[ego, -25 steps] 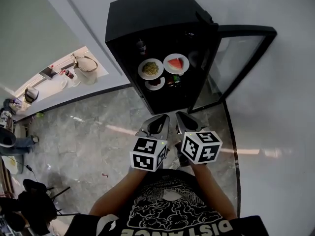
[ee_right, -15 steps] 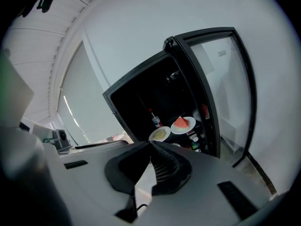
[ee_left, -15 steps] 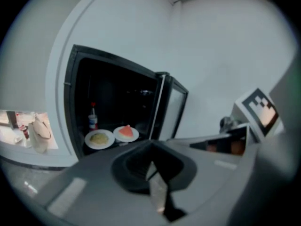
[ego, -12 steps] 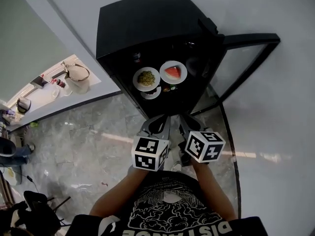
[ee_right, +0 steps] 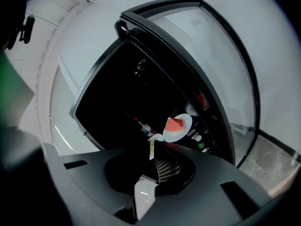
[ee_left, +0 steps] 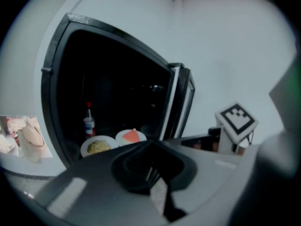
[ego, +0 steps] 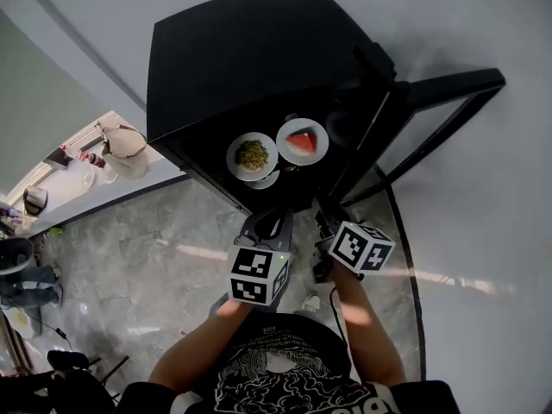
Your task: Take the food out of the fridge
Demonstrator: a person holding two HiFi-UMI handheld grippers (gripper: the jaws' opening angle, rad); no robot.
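Closed tight and empty, both pairs of jaws meet at a point in their own views. The left gripper [ego: 269,216] and the right gripper [ego: 326,217] are held side by side before the person's chest, above the grey marbled stone floor [ego: 147,248].

Over the last second the person has closed in on the tall black fridge [ego: 250,50]. It fills more of the head view, and the plates inside sit nearer the jaw tips than they did. I judge this to be the approach: no food has been touched, and the jaws would have to part before either could take a plate.

On the front shelf two plates stand next to each other. The round white plate of green-yellow food [ego: 252,155] is ahead of the left gripper. The round white plate with a red wedge [ego: 303,141] is ahead of the right gripper. Behind the green plate stands a small bottle with a red cap [ee_left: 89,124]. The black-framed glass door [ego: 435,115] hangs wide open to the right.

Much is hard to read. A smaller white dish [ego: 268,179] peeks out below the two plates, and I cannot tell what it holds. The rest of the fridge's inside is too dark to make out. In the right gripper view the jaw tip covers most of the green plate. The small items in the door rack [ee_right: 201,142] are too small to name.
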